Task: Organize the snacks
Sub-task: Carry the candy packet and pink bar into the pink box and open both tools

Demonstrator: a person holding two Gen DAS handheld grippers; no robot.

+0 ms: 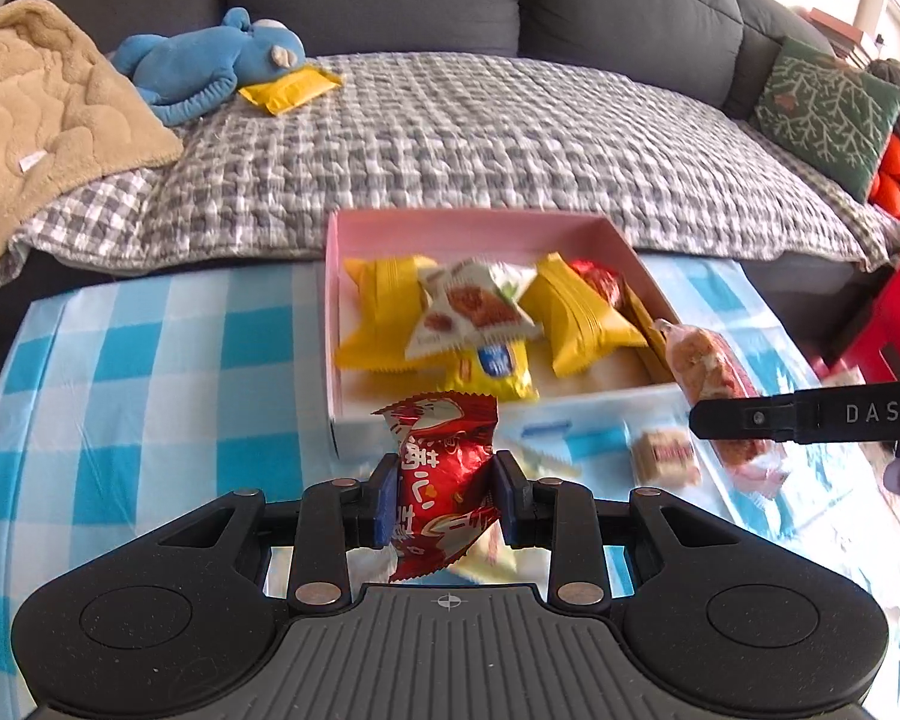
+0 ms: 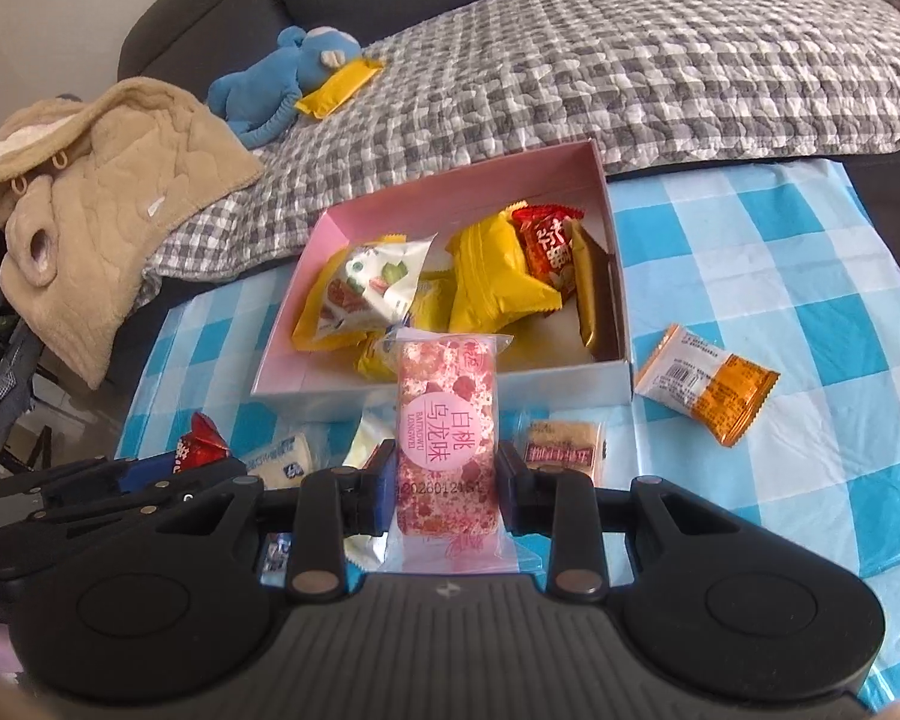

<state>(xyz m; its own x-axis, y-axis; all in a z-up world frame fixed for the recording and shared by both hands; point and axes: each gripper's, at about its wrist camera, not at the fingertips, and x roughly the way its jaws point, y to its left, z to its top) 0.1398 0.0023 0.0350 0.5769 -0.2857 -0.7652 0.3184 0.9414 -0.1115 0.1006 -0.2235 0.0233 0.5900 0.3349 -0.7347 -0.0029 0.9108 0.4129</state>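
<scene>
While a red snack packet (image 1: 444,480) is being clamped upright between the nearly closed pads of the left gripper (image 1: 445,495), a pink peach-print bar (image 2: 447,450) is being pinched by the right gripper (image 2: 447,489). Both are being held above the blue checked tablecloth (image 2: 750,252), just before the pink box (image 2: 438,387) of snacks.

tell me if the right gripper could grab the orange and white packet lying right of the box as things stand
Probably not yet. The right gripper is already shut on the pink snack bar. The path to the orange and white packet looks free, on bare tablecloth beside the pink box, but the bar must go first.
</scene>
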